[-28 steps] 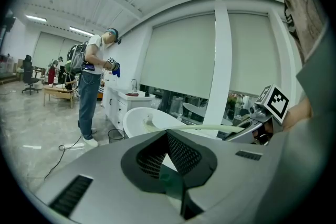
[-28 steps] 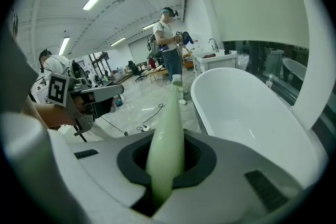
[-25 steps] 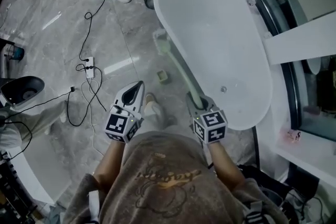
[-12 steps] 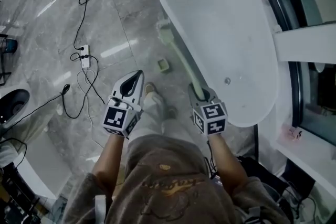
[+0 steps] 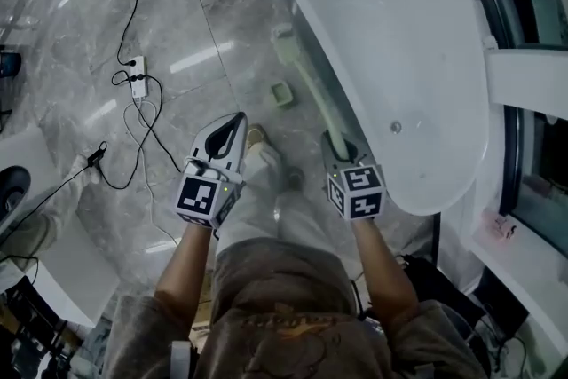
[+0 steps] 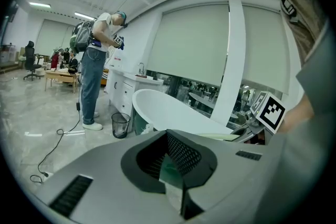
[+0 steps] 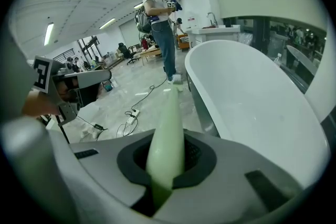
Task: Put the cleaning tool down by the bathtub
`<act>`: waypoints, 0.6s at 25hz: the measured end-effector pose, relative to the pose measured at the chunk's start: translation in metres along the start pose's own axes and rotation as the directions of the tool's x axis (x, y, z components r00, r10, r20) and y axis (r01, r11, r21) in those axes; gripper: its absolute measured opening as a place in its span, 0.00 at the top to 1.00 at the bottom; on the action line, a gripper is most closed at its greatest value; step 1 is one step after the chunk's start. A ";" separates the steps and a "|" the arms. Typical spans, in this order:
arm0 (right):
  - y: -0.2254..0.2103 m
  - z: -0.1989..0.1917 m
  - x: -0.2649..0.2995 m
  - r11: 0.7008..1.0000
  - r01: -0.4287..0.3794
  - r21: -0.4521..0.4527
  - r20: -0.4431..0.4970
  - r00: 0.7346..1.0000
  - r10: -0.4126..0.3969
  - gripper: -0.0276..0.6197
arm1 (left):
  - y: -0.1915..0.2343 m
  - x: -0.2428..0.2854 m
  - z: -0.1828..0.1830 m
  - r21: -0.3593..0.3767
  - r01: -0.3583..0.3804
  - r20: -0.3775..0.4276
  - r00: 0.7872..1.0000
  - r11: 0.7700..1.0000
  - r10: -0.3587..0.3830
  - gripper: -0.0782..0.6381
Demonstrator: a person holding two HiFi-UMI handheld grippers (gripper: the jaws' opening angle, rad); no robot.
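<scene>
The cleaning tool (image 5: 311, 93) is a pale green long-handled brush. It runs from my right gripper (image 5: 337, 146) out over the floor, along the outer left side of the white bathtub (image 5: 390, 31), with its head (image 5: 284, 43) far from me. My right gripper is shut on the handle, and in the right gripper view the handle (image 7: 168, 123) sticks straight out between the jaws of this gripper (image 7: 165, 165). My left gripper (image 5: 229, 136) hangs to the left over the floor, jaws together, with nothing seen in them. The left gripper view shows that gripper (image 6: 176, 165) pointing towards the tub (image 6: 168, 110).
A small green block (image 5: 282, 93) lies on the grey marble floor near the tool. A white power strip (image 5: 138, 77) and black cables (image 5: 146, 133) trail at the left. A person (image 7: 160, 23) stands beyond the tub's far end, next to a waste basket (image 6: 120, 124). My shoe (image 5: 259, 151) shows between the grippers.
The head view has slid so the tub and floor sit higher and further right. Both grippers keep their spacing, and the right one still holds the tool beside the tub.
</scene>
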State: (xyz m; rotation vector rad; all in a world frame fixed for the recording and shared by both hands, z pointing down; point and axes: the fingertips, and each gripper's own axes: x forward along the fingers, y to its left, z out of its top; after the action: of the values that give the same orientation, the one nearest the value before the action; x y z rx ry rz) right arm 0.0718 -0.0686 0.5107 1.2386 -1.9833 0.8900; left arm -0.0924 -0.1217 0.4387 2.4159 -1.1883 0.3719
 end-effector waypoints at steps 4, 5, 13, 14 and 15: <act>-0.005 -0.007 0.028 1.000 0.005 0.013 -0.017 1.000 -0.005 0.91 | 0.014 0.014 -0.023 -0.007 0.005 -0.027 1.000 1.000 -0.005 0.89; -0.006 -0.011 0.033 1.000 0.005 0.015 -0.022 1.000 -0.005 0.91 | 0.016 0.018 -0.027 -0.005 0.009 -0.031 0.999 1.000 -0.009 0.89; -0.007 -0.040 0.078 1.000 0.005 0.019 -0.061 0.998 -0.004 0.91 | 0.026 0.044 -0.062 0.007 0.044 -0.045 0.998 0.999 -0.044 0.89; -0.008 -0.044 0.083 1.000 0.005 0.019 -0.065 0.998 -0.004 0.91 | 0.027 0.047 -0.067 0.010 0.046 -0.053 0.998 0.999 -0.045 0.89; -0.008 -0.048 0.088 1.000 0.005 0.020 -0.070 0.998 -0.004 0.91 | 0.028 0.049 -0.072 0.012 0.047 -0.061 0.997 0.999 -0.046 0.89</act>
State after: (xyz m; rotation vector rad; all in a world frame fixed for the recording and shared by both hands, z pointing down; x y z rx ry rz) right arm 0.0549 -0.0764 0.6095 1.2063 -1.9206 0.9404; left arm -0.0892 -0.1356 0.5291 2.4212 -1.1053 0.4378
